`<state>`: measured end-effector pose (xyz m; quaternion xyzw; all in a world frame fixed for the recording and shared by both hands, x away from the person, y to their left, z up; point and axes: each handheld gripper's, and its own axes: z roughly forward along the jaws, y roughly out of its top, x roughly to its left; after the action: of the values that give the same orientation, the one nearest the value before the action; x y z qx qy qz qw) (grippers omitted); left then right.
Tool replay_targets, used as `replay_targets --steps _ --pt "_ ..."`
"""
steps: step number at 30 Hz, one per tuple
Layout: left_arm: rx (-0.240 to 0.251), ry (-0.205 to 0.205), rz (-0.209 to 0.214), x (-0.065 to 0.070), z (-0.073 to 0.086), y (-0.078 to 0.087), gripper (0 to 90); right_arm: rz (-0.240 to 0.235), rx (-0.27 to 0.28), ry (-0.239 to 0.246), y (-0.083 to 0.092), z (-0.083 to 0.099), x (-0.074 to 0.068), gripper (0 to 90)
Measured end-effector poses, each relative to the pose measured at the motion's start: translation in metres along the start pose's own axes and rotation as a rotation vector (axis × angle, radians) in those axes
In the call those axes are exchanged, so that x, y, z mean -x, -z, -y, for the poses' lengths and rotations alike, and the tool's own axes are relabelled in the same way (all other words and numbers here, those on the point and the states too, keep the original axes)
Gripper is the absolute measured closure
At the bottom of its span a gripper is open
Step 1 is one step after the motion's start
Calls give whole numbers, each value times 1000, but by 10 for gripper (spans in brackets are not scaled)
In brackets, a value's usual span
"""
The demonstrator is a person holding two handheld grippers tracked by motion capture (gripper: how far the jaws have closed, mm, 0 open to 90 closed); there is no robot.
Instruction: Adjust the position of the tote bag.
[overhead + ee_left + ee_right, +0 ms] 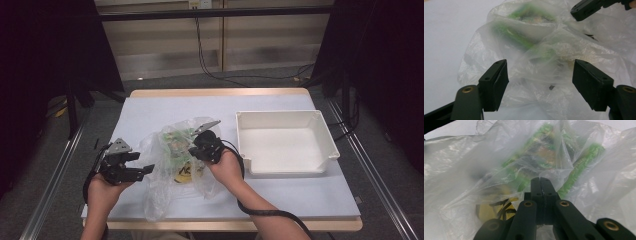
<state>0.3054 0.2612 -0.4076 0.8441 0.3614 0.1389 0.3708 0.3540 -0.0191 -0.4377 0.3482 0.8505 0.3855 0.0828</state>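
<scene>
Table (150, 107): pale sheet on top, wood edge at the far and near sides. White bin (330, 150) sits on its right half, well apart from your work. Clear plastic bag (172, 165) lies crumpled left of centre, between your two hands, with green-printed packets (175, 140) inside and a yellow label (182, 172) showing through near the bottom.

Your right gripper (540, 182) has its jaws fully together, pinched on a fold of the bag film at the bag's right side; in the right gripper view the film drapes over the tips. Whether it grips more than film, can't tell.

Your left gripper (540, 77) is at the bag's left edge, jaws wide apart. Bag film lies between them, pads not pressing on it. It's holding nothing.
</scene>
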Motion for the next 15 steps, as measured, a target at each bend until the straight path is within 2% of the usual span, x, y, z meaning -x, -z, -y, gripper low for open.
replay_targets --steps 1,5,8,12,15 --pt "-5 13 7 1 -1 -3 271 3 -5 6 0 1 -1 900" --pt "-34 18 30 2 3 -12 273 -11 -11 9 -2 4 -4 900" --pt "-30 34 47 2 5 -17 278 -10 -18 5 -2 6 -4 900" --pt "-40 24 55 5 6 -19 283 0 -17 4 -2 5 1 900" --pt "-69 8 59 8 7 -24 283 6 -12 2 0 1 7 900"
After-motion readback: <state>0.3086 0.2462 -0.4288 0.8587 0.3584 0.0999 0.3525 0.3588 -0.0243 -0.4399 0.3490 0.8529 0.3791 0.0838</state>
